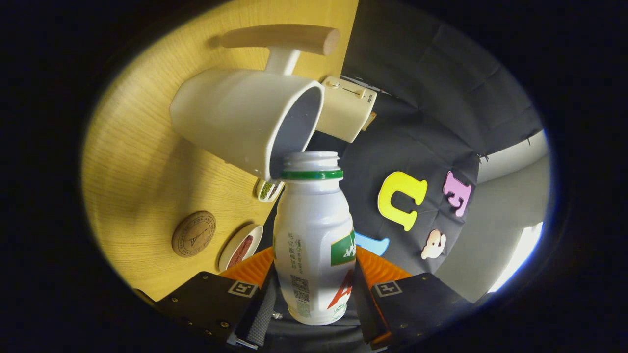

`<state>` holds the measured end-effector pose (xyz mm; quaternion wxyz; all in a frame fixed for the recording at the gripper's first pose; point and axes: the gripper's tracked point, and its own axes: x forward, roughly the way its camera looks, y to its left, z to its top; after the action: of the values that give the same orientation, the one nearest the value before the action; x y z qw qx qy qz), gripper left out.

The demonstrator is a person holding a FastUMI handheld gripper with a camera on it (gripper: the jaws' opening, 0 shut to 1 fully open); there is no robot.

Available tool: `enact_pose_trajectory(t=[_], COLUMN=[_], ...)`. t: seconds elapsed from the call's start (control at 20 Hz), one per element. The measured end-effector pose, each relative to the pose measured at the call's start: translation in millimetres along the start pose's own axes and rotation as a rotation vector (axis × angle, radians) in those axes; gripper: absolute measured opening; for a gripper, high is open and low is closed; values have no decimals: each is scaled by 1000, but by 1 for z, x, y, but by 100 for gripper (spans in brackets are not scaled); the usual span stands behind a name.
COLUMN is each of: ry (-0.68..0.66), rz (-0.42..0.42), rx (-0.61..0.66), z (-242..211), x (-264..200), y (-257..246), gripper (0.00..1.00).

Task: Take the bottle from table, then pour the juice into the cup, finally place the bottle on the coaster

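Note:
My gripper (314, 287) is shut on a white juice bottle (314, 240) with a green neck ring and no cap, both fingers pressing on its lower body. The whole view is rolled over, so the bottle is tipped on its side. Its open mouth sits right at the rim of a white cup (245, 117) that has a wooden handle (282, 38). The cup stands on the light wooden table (137, 162). A round cork coaster (194, 234) lies on the table beside the left finger, apart from the cup.
A cream-coloured toaster (346, 109) stands just behind the cup. Two small white dishes (240, 246) (269, 190), one with reddish and one with green contents, sit near the table's edge between coaster and bottle. The black cloth wall rises beyond the table.

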<state>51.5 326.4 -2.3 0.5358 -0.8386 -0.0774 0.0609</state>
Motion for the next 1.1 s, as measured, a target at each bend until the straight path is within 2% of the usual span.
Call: enact_pose_trajectory(t=[0.4, 0.55, 0.9, 1.1], ry=[-23, -34, -77, -77], rz=[41, 6, 15, 36], rx=[208, 296, 712, 870], z=[-1, -3, -11, -21], x=[-3, -3, -6, -5], y=[3, -8, -22, -21], gripper=[71, 71, 71, 71])
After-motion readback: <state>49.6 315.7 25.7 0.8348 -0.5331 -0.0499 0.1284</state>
